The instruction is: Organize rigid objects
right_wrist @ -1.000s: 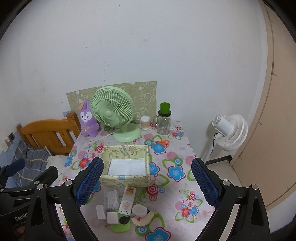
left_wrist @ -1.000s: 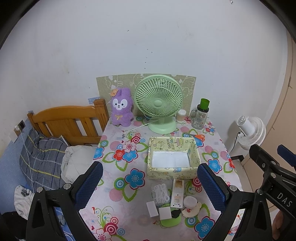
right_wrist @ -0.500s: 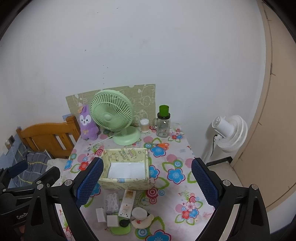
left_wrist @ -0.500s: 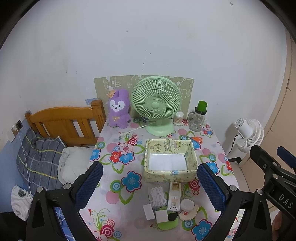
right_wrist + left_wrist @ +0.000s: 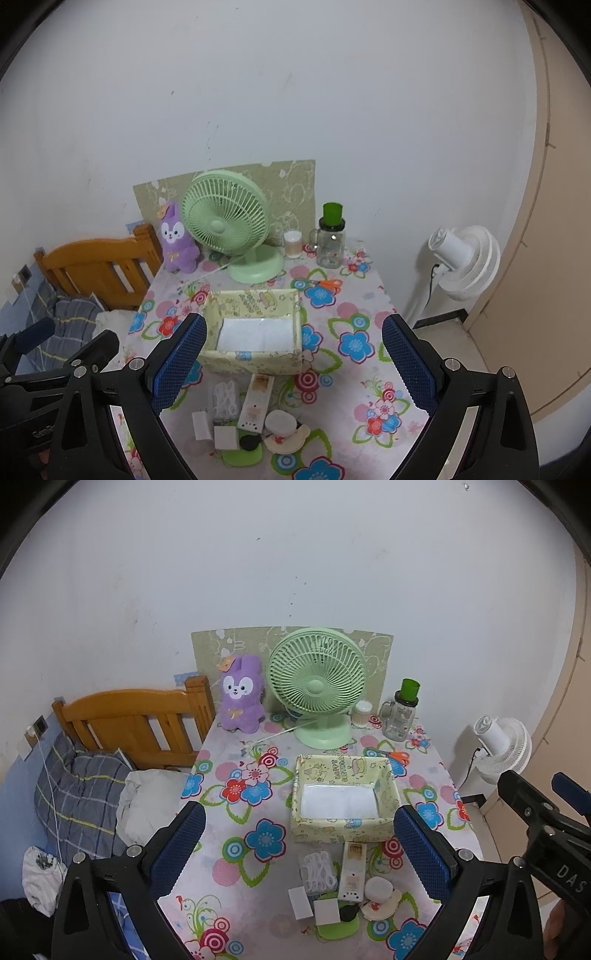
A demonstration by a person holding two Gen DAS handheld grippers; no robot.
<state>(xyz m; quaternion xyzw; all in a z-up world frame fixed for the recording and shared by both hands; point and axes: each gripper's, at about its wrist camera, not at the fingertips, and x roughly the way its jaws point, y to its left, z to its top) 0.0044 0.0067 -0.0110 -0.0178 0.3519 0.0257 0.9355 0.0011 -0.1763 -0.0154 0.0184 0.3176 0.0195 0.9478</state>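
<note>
A pale yellow open box (image 5: 341, 799) (image 5: 253, 328) with a white bottom stands mid-table. In front of it lies a cluster of small things: a white remote (image 5: 352, 871) (image 5: 256, 402), a clear packet (image 5: 317, 869), two white blocks (image 5: 300, 902), a round white lid (image 5: 378, 888) and a green flat piece (image 5: 338, 928). My left gripper (image 5: 300, 849) is open and empty, high above the table's near edge. My right gripper (image 5: 293, 363) is open and empty too, at like height.
At the back stand a green desk fan (image 5: 317, 686), a purple plush rabbit (image 5: 241, 694), a jar with a green lid (image 5: 400, 712), a small cup (image 5: 362, 713) and orange scissors (image 5: 395, 755). A wooden bed (image 5: 129, 723) lies left, a white floor fan (image 5: 461, 258) right.
Both grippers have drawn back and up from the table, so the box and the cluster look smaller. Nothing on the table has moved.
</note>
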